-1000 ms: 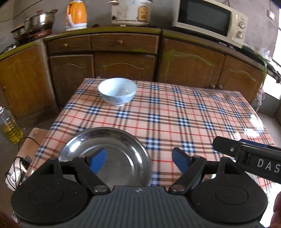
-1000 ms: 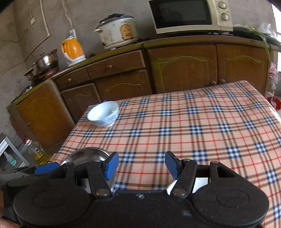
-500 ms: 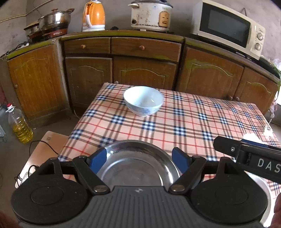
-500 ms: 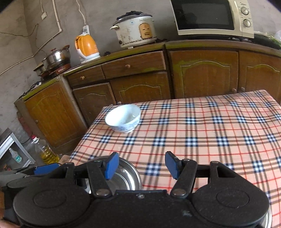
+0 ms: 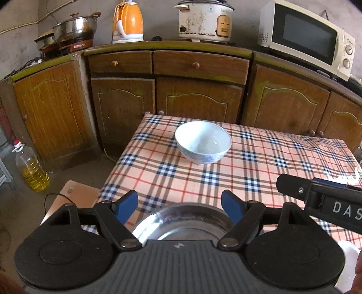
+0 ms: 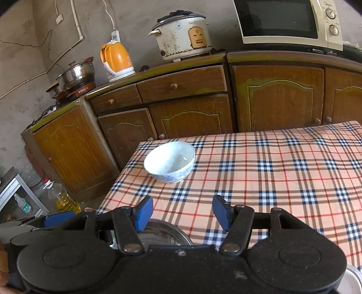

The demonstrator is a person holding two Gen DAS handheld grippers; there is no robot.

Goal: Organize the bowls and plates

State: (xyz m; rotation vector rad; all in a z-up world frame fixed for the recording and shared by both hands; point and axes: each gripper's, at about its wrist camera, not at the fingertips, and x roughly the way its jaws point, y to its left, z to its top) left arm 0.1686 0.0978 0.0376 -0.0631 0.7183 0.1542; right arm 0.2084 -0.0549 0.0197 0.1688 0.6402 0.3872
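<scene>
Left gripper (image 5: 179,204): jaws apart, nothing between the blue pads, hovering just above the steel plate.
Right gripper (image 6: 181,211): jaws apart and empty, beside the steel plate's right edge.
Steel plate (image 5: 181,220): flat on the tabletop at its near left corner, mostly hidden under the grippers.
Tabletop (image 5: 260,171): covered in a plaid cloth.
White bowl (image 5: 203,141): upright, beyond the steel plate, well apart from it, near the far left corner.
Cabinets (image 5: 199,86): behind the steel plate's tabletop, carrying a kettle (image 5: 128,23), rice cooker (image 5: 204,20) and microwave (image 5: 306,37).
</scene>
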